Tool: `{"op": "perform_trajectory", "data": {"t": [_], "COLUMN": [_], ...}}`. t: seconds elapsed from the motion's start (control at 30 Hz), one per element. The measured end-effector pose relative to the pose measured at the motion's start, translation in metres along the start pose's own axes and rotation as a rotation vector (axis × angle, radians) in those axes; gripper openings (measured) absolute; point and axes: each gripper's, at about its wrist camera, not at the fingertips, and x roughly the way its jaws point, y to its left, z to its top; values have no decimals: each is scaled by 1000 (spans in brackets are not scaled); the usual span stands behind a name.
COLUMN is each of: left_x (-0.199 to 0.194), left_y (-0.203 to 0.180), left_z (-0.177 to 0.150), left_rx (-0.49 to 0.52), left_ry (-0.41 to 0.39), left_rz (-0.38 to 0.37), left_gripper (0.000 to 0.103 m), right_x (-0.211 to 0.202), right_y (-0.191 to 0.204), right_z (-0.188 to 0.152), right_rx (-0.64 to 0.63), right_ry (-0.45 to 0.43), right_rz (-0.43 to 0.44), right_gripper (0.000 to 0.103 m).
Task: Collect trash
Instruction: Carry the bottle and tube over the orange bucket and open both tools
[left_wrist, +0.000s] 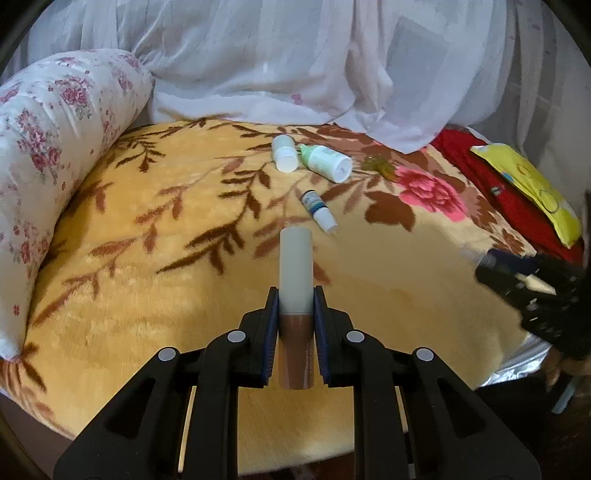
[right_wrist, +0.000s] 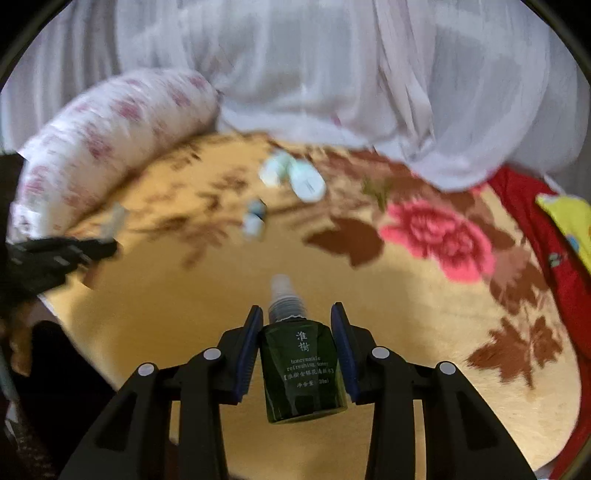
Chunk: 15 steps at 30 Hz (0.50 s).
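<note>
My left gripper (left_wrist: 295, 295) is shut on a brown tube with a grey cap (left_wrist: 294, 269), held above the yellow floral blanket (left_wrist: 147, 277). My right gripper (right_wrist: 297, 314) is shut on a dark green toner bottle (right_wrist: 301, 369) with a clear cap, also above the blanket (right_wrist: 369, 314). Three small bottles lie on the blanket ahead: a white bottle (left_wrist: 284, 153), a pale green bottle (left_wrist: 327, 162) and a small blue-banded dropper bottle (left_wrist: 318, 210). In the blurred right wrist view they show as the pale pair (right_wrist: 295, 177) and the dropper bottle (right_wrist: 254, 218).
A floral bolster pillow (left_wrist: 44, 147) lies along the left. White sheer fabric (left_wrist: 295, 66) hangs at the back. A red cloth (left_wrist: 509, 199) and a yellow pouch (left_wrist: 532, 188) lie at the right. Each gripper shows at the edge of the other's view.
</note>
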Motion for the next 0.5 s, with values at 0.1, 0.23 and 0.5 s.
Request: {"op": "perform_trajectory", "data": {"t": [0.1, 0.23, 0.5], "left_x": [-19, -41, -78], "left_y": [-7, -15, -18], "left_z": [-13, -37, -100], "left_rx": [6, 34, 79], "left_ry": [-8, 3, 84], "left_rz": [-22, -39, -40], "left_gripper": [17, 17, 17], "right_x": [-25, -45, -54], "right_y": [18, 44, 96], "right_z": [4, -7, -60], "right_rx": [-23, -34, -48], "right_ry": [-35, -43, 55], "right_rz": [48, 127, 255], "right_gripper": [38, 38, 38]}}
